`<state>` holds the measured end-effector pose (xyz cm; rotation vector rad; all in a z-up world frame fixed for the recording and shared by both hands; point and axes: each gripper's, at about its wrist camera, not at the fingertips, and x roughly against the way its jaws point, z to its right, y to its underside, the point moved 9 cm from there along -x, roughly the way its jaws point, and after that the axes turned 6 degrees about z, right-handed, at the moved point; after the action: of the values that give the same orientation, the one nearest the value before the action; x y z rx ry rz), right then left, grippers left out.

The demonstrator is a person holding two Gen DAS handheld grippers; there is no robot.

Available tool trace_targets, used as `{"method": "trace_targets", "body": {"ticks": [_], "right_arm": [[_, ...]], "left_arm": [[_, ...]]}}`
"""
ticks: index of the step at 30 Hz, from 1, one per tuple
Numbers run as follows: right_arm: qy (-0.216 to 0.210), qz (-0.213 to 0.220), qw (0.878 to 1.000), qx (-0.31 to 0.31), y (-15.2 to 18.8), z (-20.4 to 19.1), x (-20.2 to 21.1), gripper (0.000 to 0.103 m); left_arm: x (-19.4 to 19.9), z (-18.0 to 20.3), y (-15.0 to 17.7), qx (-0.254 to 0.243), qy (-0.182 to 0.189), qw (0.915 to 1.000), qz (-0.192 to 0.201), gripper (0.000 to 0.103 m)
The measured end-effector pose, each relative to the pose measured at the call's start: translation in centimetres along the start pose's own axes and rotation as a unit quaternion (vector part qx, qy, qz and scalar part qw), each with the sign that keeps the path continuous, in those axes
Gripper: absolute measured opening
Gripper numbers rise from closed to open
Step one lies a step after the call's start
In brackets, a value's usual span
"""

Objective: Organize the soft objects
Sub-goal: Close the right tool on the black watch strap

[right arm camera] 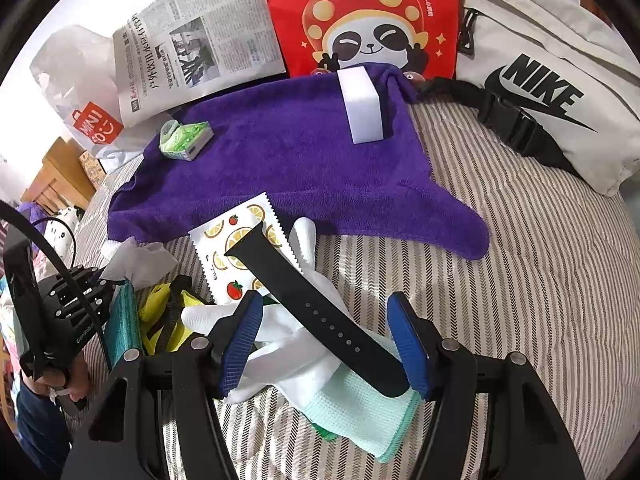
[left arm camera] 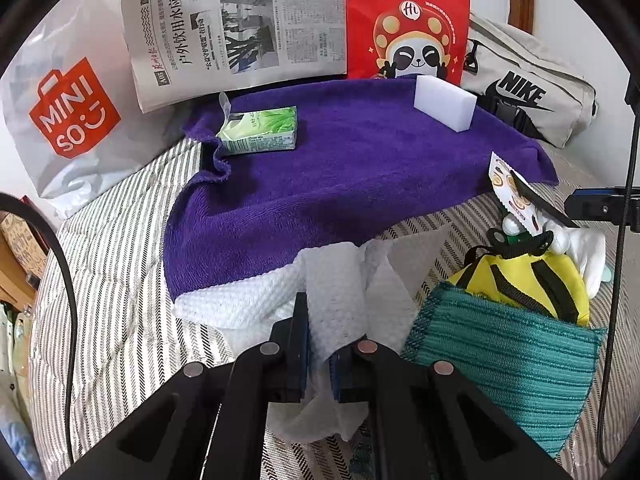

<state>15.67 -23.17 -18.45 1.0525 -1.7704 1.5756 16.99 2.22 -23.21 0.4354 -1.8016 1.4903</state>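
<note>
A purple towel [left arm camera: 352, 172] [right arm camera: 280, 168] lies spread on the striped bed, with a green tissue pack [left arm camera: 262, 130] [right arm camera: 186, 140] and a white sponge block [left arm camera: 444, 102] [right arm camera: 362, 104] on it. My left gripper [left arm camera: 320, 360] is shut on a white textured wipe [left arm camera: 332, 304] at the towel's near edge. My right gripper [right arm camera: 324, 344] is open around a pile: a black watch strap [right arm camera: 316, 308], a white glove [right arm camera: 304, 344], a mint cloth [right arm camera: 360, 412] and a fruit-print sachet [right arm camera: 236, 244]. A teal cloth [left arm camera: 508, 364] and a yellow pouch [left arm camera: 528, 280] lie right of the left gripper.
At the back stand a newspaper [left arm camera: 236, 28], a red panda bag [left arm camera: 408, 20], a Miniso bag [left arm camera: 72, 108] and a Nike waist bag [left arm camera: 528, 92] [right arm camera: 552, 92]. The striped bedcover [right arm camera: 540, 272] stretches to the right. Wooden furniture [right arm camera: 56, 180] stands left of the bed.
</note>
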Motion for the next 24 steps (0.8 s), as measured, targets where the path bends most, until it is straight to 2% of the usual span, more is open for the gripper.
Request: {"method": "trace_targets", "body": {"ticks": [11,13,14,15,17,18,21,24], "right_arm": [[0.008,-0.014,0.998,0.059,0.6,-1.1,-2.6,0.062],[0.008,-0.014,0.996,0.083,0.7,-1.5,-3.4,0.048],[0.006,-0.016,0.996,0.089,0.9,-1.7,-3.5,0.033],[-0.001,-0.014,0.996,0.091,0.8,-1.9,-3.5,0.026],[-0.001,-0.011,0.995,0.096,0.6,-2.0,-3.0,0.017],[-0.002,-0.006,0.995,0.097,0.4,-2.1,-2.5,0.014],[-0.016,0.005,0.996,0.085,-0.2,-2.1,-1.3,0.014],[-0.003,0.002,0.997,0.080,-0.3,-1.7,-1.1,0.014]], "left_arm": [[0.0,-0.5,0.1,0.015,0.015,0.9998,0.000,0.009],[0.0,-0.5,0.0,0.017,0.016,0.9997,0.000,0.009],[0.0,-0.5,0.0,0.018,0.017,0.9997,0.000,0.009],[0.0,-0.5,0.0,0.019,0.018,0.9997,0.000,0.009],[0.1,-0.5,0.0,0.019,0.019,0.9996,0.000,0.009],[0.1,-0.5,0.0,0.019,0.019,0.9996,0.000,0.009],[0.1,-0.5,0.1,0.022,0.021,0.9995,0.000,0.009],[0.1,-0.5,0.1,0.027,0.026,0.9993,-0.001,0.009]]}}
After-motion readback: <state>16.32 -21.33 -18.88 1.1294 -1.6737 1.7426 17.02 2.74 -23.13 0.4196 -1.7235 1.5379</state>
